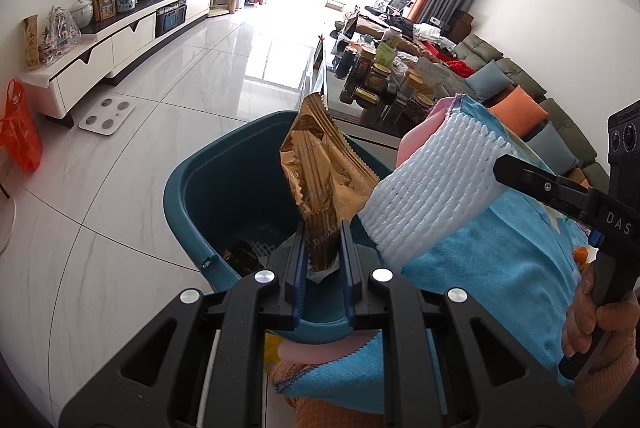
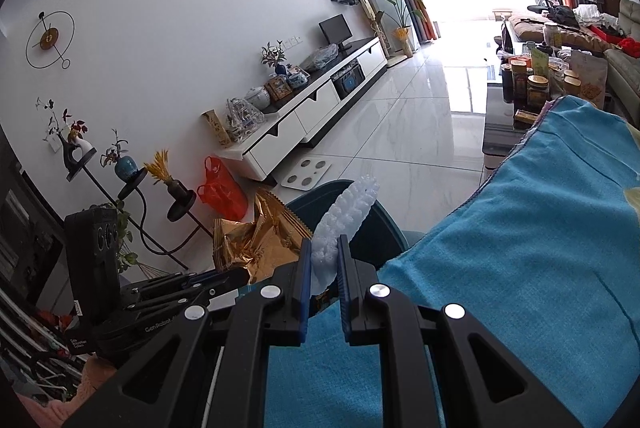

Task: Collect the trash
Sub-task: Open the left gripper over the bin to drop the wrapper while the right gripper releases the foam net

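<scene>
Gripping: left tongs point(image 1: 323, 248) on gold wrapper point(image 1: 320, 183) lettered perhaps "DAS", right tongs point(image 2: 325, 256) on foam net point(image 2: 348, 211).

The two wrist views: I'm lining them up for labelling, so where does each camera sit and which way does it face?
Left wrist: on the left gripper, looking down its fingers at the gold wrapper it grips over the teal bin; a hand shows at right.
Right wrist: on the right gripper, facing the white foam net it grips, beside the blue towel.
Shared: wrapper, net, bin, towel, TV cabinet.
</scene>
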### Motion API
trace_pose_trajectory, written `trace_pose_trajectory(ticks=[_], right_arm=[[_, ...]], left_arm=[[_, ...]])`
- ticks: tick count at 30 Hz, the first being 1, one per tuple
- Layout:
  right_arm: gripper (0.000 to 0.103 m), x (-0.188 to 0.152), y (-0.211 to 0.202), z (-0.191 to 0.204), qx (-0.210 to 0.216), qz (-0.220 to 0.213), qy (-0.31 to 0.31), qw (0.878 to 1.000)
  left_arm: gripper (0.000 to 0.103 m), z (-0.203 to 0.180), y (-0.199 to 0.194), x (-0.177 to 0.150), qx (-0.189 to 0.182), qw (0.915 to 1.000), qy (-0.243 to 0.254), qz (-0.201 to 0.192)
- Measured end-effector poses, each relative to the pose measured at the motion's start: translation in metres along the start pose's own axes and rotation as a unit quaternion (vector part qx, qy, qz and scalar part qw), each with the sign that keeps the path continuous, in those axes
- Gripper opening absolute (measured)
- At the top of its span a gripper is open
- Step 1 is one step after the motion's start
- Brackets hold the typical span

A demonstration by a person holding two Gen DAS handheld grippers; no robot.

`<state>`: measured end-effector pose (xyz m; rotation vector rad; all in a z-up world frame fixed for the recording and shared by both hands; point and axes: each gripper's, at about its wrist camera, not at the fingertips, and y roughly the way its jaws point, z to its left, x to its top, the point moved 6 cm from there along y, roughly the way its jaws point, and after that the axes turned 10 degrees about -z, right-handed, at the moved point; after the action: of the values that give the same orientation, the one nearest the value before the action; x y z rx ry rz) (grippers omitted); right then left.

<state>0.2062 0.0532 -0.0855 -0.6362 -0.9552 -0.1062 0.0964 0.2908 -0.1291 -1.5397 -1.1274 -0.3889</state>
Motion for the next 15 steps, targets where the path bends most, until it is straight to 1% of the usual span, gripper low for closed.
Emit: trace_pose_trajectory(ticks=[6,9,10,13,14,15], right_arm=[[0.012,-0.007,0.02,0.009,0.006,0.024,0.003,1.0],[0.013,-0.011,0.03,0.013,0.014,0.037,0.008,0.999],[0.016,-0.013,0.033,0.014,0.014,0.041,0.01,0.999],[0.017,-0.018,0.041,0.014,0.014,0.054,0.013,0.998],[0.017,-0.019,0.042,0.014,0.013,0.056,0.013,0.998],[0.017,-0.02,0.042,0.014,0.013,0.056,0.015,0.998]], left_arm=[[0.015,0.003,0.018,0.0,0.007,0.9999,-0.006,0.008],[0.015,0.008,0.031,0.0,0.007,0.9997,-0.021,0.011],[0.015,0.009,0.035,-0.001,0.007,0.9996,-0.025,0.013],[0.016,0.012,0.047,-0.002,0.011,0.9994,-0.028,0.015],[0.023,0.013,0.051,-0.003,0.013,0.9994,-0.029,0.017],[0.035,0.015,0.054,-0.005,0.016,0.9992,-0.033,0.018]])
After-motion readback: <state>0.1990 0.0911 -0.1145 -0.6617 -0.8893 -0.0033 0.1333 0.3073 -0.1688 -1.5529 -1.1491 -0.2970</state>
